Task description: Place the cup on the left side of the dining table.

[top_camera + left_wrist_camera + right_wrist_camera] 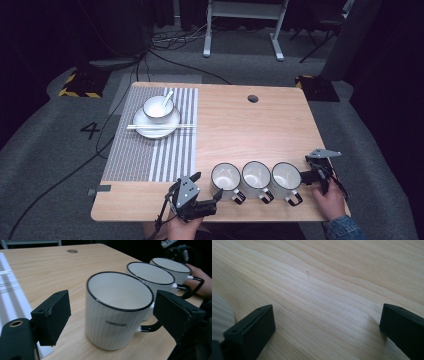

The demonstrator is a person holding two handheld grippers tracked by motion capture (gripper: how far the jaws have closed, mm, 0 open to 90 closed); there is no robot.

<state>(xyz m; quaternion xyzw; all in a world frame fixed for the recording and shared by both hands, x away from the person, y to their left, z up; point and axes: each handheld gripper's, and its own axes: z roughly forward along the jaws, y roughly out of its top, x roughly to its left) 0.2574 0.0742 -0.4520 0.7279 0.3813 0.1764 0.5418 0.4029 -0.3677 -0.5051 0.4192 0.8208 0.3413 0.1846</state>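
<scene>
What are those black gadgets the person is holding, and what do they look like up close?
They are two hand-held grippers. The left gripper is black, with a grey three-cornered plate dotted with small holes on top and a thin black cable trailing down. The right gripper is black too, with the same grey plate. Each ends in two blocky black jaws with matte pads. A blue denim sleeve shows at the right wrist.

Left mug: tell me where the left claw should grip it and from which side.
Grip the left mug across its ribbed body, coming in level from the table's near edge, as the left claw is already lined up with its open jaws on either side. The mug stands upright, its handle points aside towards the claw's right jaw, and the middle mug sits close behind.
</scene>
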